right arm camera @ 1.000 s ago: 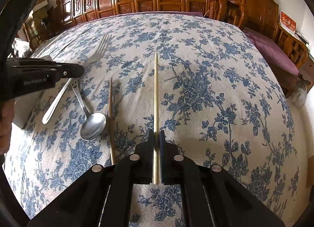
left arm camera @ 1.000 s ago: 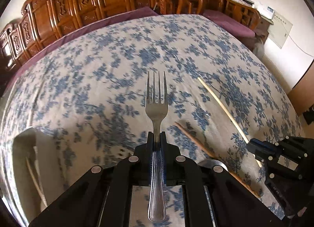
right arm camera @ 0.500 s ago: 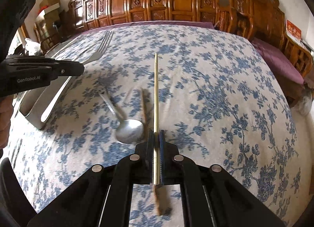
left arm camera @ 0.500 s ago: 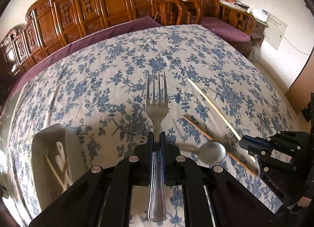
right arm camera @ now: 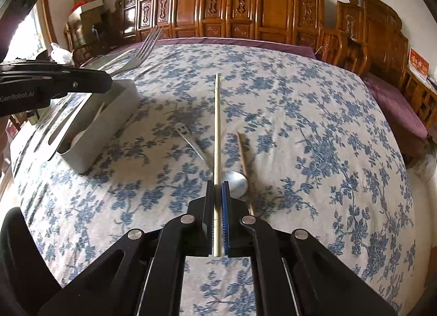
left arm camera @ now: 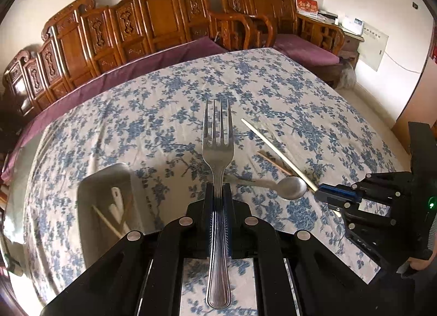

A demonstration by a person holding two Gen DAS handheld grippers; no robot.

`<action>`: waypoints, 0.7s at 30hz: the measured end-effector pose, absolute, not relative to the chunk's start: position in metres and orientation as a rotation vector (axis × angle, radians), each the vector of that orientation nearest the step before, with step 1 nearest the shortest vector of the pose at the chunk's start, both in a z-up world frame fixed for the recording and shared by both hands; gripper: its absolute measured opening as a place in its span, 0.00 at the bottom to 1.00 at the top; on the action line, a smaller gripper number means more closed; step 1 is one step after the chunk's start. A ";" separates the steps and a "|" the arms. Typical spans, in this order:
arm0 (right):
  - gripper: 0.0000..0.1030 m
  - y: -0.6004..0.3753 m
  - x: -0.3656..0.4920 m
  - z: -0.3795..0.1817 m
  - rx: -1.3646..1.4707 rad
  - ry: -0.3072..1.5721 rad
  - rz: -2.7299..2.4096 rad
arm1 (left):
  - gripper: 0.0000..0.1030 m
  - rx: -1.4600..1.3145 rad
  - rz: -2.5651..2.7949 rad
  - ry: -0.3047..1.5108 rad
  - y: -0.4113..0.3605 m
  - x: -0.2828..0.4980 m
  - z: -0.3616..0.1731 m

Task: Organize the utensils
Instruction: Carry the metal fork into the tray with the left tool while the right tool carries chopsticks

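My left gripper (left arm camera: 217,189) is shut on a steel fork (left arm camera: 217,135) and holds it above the table, tines forward. It also shows in the right wrist view (right arm camera: 103,83), with the fork (right arm camera: 142,50) above the grey utensil box (right arm camera: 103,122). My right gripper (right arm camera: 217,187) is shut on a pale chopstick (right arm camera: 217,124), lifted off the cloth; it shows in the left wrist view (left arm camera: 318,193) with the chopstick (left arm camera: 275,152). A steel spoon (left arm camera: 289,187) (right arm camera: 237,183) and a brown chopstick (left arm camera: 275,164) (right arm camera: 244,157) lie on the cloth. The box (left arm camera: 82,206) holds chopsticks and a white utensil.
The table carries a blue floral cloth (right arm camera: 314,138). Carved wooden chairs (left arm camera: 164,20) with purple cushions line its far side. The box stands at the left, near the table's edge.
Both grippers have risen and drawn back with their utensils. The pale chopstick has come off the cloth. The grey box has come fully into both views.
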State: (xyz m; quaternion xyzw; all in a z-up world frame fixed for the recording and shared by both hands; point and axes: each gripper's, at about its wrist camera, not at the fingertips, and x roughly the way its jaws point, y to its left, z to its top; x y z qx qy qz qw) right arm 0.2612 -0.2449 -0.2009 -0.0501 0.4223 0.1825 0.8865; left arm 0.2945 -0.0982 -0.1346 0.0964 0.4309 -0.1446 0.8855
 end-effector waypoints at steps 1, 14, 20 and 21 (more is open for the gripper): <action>0.06 -0.242 0.260 -0.199 -0.107 0.875 0.384 | 0.06 0.201 -0.296 0.895 -0.094 0.294 -0.134; 0.06 -0.199 0.257 -0.182 -0.132 0.849 0.446 | 0.06 0.180 -0.183 0.917 -0.014 0.301 -0.137; 0.06 -0.175 0.260 -0.175 -0.128 0.841 0.479 | 0.06 0.170 -0.143 0.940 0.009 0.310 -0.147; 0.06 -0.171 0.260 -0.174 -0.126 0.840 0.484 | 0.06 0.166 -0.136 0.946 0.013 0.312 -0.150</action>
